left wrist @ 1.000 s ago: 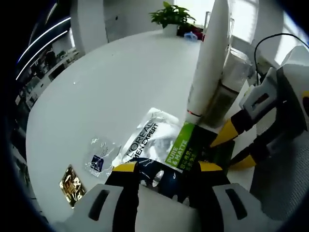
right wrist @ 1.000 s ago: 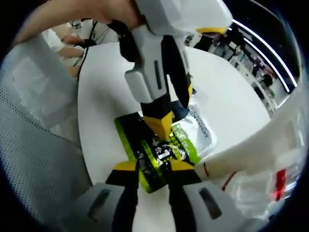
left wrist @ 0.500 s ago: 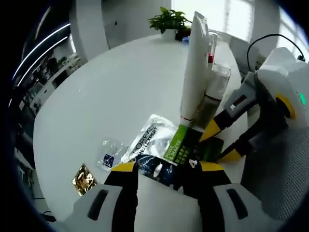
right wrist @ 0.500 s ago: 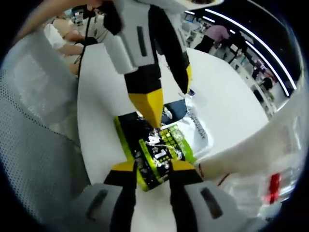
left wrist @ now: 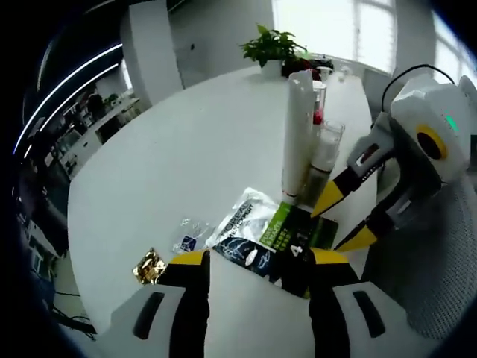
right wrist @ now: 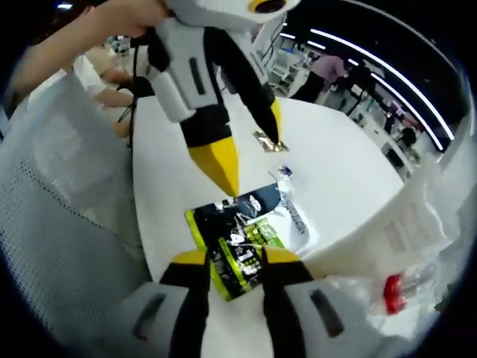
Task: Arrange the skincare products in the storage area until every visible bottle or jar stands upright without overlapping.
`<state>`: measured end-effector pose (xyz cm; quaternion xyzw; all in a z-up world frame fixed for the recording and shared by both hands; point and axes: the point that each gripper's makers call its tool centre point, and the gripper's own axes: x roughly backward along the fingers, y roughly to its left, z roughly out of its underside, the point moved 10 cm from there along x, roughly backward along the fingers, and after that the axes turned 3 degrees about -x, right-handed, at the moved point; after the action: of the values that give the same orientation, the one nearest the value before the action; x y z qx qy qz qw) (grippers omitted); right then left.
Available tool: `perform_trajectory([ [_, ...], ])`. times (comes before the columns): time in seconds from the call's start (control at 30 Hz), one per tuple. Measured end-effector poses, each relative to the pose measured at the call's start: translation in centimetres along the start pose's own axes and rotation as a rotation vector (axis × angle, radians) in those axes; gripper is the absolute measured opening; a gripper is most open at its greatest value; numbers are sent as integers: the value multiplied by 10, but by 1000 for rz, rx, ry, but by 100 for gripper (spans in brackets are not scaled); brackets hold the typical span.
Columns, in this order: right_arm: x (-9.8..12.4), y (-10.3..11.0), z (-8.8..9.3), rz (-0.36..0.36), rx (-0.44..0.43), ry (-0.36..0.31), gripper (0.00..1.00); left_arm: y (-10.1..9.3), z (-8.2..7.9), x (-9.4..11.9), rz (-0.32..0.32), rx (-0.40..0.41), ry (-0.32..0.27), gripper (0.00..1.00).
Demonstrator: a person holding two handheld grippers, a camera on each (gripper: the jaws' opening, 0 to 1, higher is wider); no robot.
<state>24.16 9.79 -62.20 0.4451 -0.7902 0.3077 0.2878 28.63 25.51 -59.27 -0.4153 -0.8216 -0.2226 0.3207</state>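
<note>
Both grippers, left (left wrist: 257, 259) and right (right wrist: 234, 257), have drawn back from the flat sachet (left wrist: 287, 240) with jaws apart and empty, while the tube (left wrist: 298, 134) stands upright.

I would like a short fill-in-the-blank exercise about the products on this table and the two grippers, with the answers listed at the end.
1. The tall white tube stands ____ on the white table.
2. The black packet with the ____ panel lies flat.
3. The left gripper has its jaws ____.
4. The small ____ sachet lies apart from the other packets.

Answers: upright; green; open; gold
</note>
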Motion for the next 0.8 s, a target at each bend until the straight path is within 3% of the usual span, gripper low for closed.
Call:
perform_trajectory([
  [0.53, 51, -7, -16, 74, -111, -179, 37, -11, -7, 25, -38, -10, -39, 57],
  [0.8, 76, -14, -16, 116, -171, -237, 47, -15, -5, 31, -39, 0, -60, 63],
])
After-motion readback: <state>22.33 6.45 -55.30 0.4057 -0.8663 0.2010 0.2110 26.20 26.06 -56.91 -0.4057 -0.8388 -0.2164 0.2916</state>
